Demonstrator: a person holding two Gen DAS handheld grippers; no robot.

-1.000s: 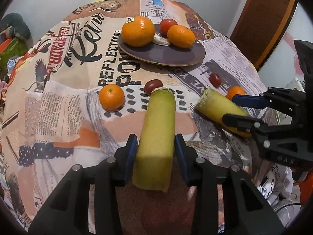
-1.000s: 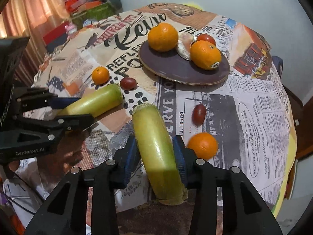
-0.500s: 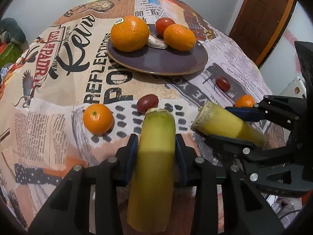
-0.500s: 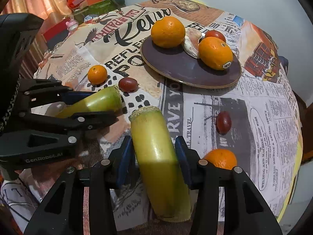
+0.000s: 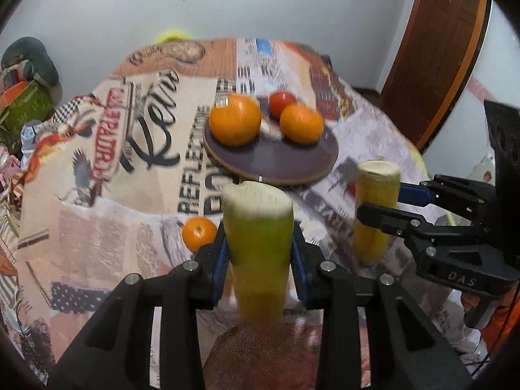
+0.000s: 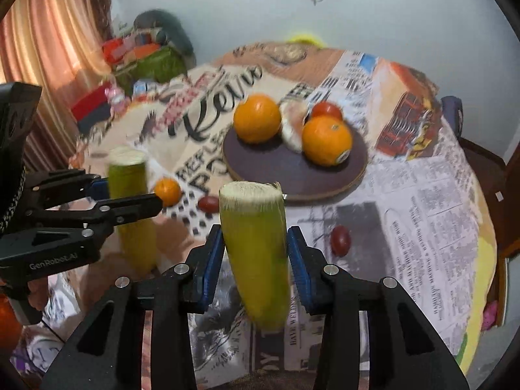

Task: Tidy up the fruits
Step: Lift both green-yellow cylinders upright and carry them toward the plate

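My left gripper (image 5: pixel 258 253) is shut on a yellow-green corn cob (image 5: pixel 258 227), held upright above the table's near edge. My right gripper (image 6: pixel 255 253) is shut on a second corn cob (image 6: pixel 255 234), also upright. Each gripper shows in the other's view: the right one (image 5: pixel 383 201) at the right with its cob (image 5: pixel 375 208), the left one (image 6: pixel 130 191) at the left with its cob (image 6: pixel 130 204). A dark plate (image 5: pixel 279 159) (image 6: pixel 292 169) beyond holds two oranges (image 5: pixel 234 124) (image 6: pixel 326 139), a tomato (image 5: pixel 282 103) and a pale piece.
A small tangerine (image 5: pixel 198 232) (image 6: pixel 167 191) lies on the newspaper-print tablecloth (image 5: pixel 97 195) near the left cob. Two dark red small fruits (image 6: pixel 208 203) (image 6: pixel 340 240) lie in front of the plate. Clutter stands at the far left (image 6: pixel 143 55); a wooden door (image 5: pixel 432 55) is at the right.
Both grippers have lifted and tilted their cobs from lying forward to upright, and the views have pitched up to show the wall. The fruit on the table has not moved.
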